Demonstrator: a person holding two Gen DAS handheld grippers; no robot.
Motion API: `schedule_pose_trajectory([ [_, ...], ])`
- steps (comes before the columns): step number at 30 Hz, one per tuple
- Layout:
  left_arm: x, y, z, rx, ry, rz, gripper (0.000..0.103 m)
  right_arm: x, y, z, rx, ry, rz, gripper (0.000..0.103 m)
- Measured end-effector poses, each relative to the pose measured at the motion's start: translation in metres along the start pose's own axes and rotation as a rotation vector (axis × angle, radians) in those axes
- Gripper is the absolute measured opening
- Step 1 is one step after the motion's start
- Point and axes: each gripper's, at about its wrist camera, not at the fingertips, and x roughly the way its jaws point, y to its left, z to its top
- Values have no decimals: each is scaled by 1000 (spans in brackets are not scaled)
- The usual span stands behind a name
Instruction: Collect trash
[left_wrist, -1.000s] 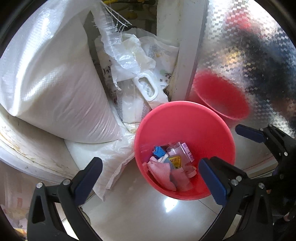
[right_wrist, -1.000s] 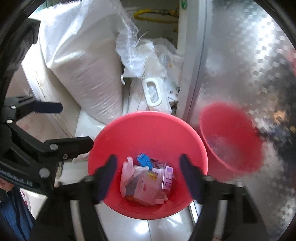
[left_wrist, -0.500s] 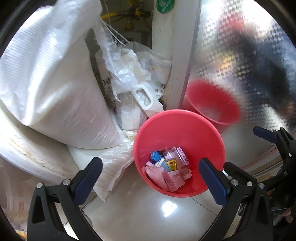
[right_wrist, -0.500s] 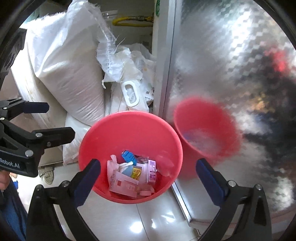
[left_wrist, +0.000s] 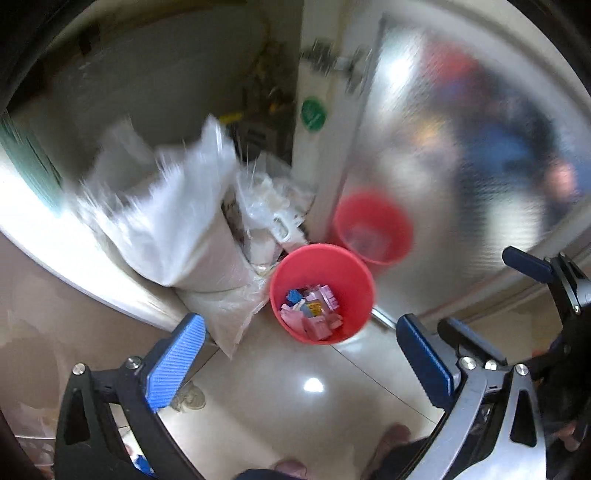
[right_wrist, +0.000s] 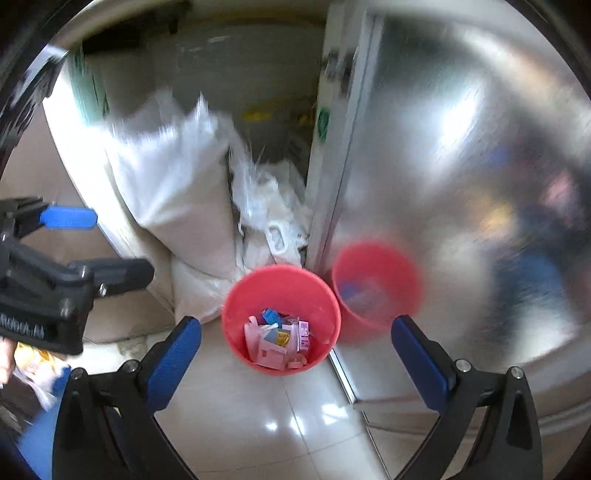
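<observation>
Below, a red bin (left_wrist: 321, 293) stood on the glossy tiled floor (left_wrist: 295, 398), and everything else sat around it. Inside the bin lay the collected trash (right_wrist: 279, 341): pink packets, a blue piece and a small yellow-labelled item, heaped at the bottom. Directly behind the bin leaned a large white woven sack (right_wrist: 177, 199), with crumpled clear plastic bags (right_wrist: 269, 206) between the sack and the bin. Just beside the bin, on its right, a metal-faced door (right_wrist: 461, 166) carried a blurred red reflection of the bin.

The left gripper (left_wrist: 301, 363) hung above the bin with its blue-padded jaws spread wide and nothing between them; only bare floor showed in the gap. The right gripper (right_wrist: 295, 352) was likewise fully spread and held nothing, the bin visible between its fingers but well below them. In the right wrist view the left gripper appeared at the left of the bin, its jaws apart.

Both views were smeared by motion blur away from the bin.
</observation>
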Motion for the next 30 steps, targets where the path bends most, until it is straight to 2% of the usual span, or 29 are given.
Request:
schedule_pose_trajectory([
  [8, -166, -1, 63, 79, -52, -43, 103, -157, 5, 77, 91, -26, -61, 102],
  [15, -285, -5, 103, 137, -138, -60, 103, -282, 11, 122, 146, -122, -141, 102],
  [19, -331, -14, 107, 159, -186, -63, 103, -325, 9, 133, 160, -175, -148, 102],
  [24, -368, -25, 97, 159, -211, -58, 103, -361, 9, 136, 141, -218, -162, 103],
  [30, -415, -51, 75, 171, -269, -14, 103, -398, 4, 117, 126, -252, -161, 103],
])
